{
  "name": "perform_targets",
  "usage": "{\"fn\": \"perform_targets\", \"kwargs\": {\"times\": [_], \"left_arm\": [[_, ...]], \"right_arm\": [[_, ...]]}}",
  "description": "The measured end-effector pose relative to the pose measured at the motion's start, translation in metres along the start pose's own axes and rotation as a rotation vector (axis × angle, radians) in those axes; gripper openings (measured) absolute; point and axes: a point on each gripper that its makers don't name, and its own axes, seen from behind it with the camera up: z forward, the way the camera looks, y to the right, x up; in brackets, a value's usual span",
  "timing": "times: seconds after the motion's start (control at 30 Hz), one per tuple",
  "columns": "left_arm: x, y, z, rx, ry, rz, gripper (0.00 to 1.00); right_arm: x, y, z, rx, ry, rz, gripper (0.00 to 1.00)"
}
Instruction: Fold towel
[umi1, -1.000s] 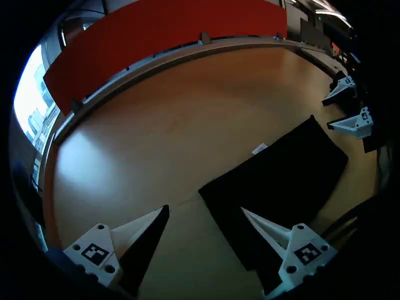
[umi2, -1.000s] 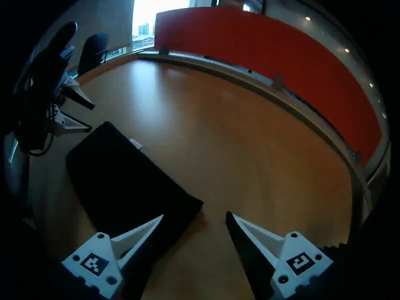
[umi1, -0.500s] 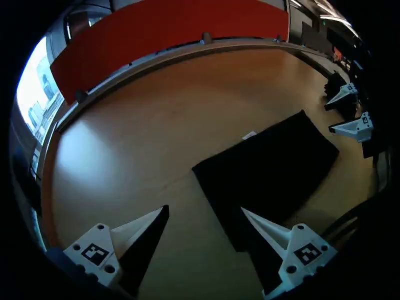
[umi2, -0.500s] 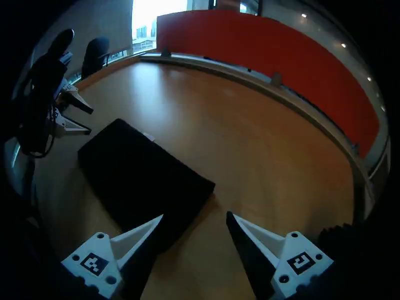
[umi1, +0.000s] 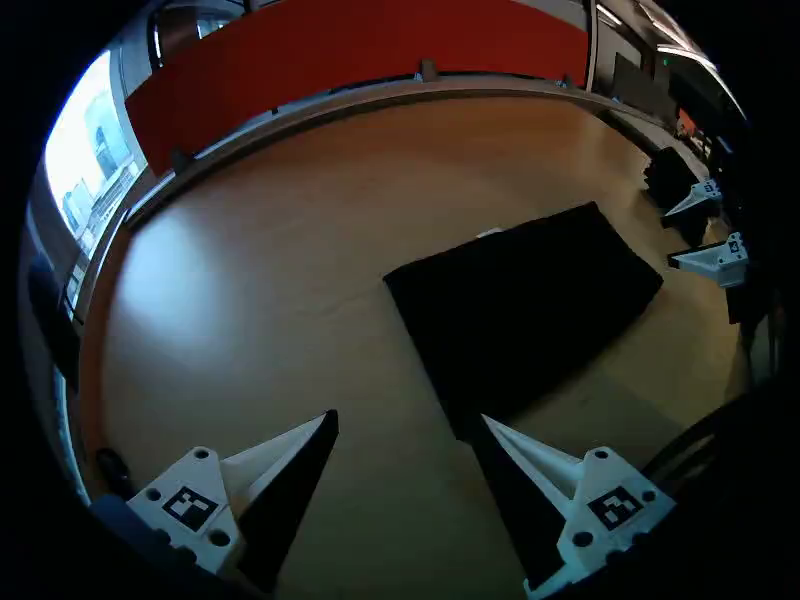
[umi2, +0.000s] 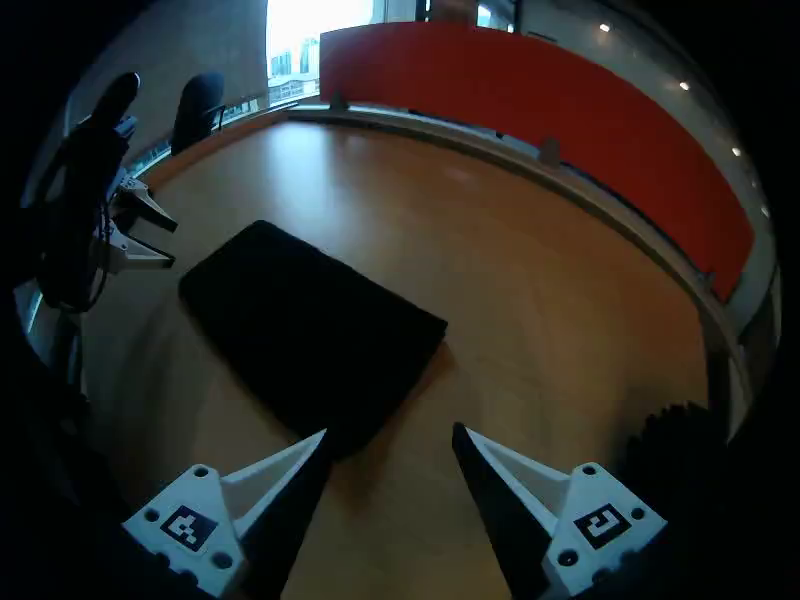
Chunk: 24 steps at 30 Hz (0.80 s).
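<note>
The folded black towel (umi1: 520, 315) lay flat on the table (umi1: 250, 280). The left gripper (umi1: 408, 417) and right gripper (umi2: 389, 430) were both spread and empty, each just short of a towel corner. A second earlier their fingers had overlapped it. A pale speck (umi1: 490, 232) at the towel's far edge was perhaps its tag, and looked smaller than before.
</note>
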Motion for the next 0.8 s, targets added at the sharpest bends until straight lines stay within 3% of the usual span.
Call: {"fn": "perform_targets", "kwargs": {"times": [0.47, 0.8], "left_arm": [[-0.014, -0.006, -0.014, 0.022, 0.007, -0.051, 0.95], [-0.037, -0.021, -0.032, 0.068, 0.007, -0.135, 0.95]], "right_arm": [[-0.002, -0.005, 0.003, 0.024, -0.004, -0.025, 0.87], [0.002, -0.013, 0.010, 0.067, -0.014, -0.072, 0.87]]}}
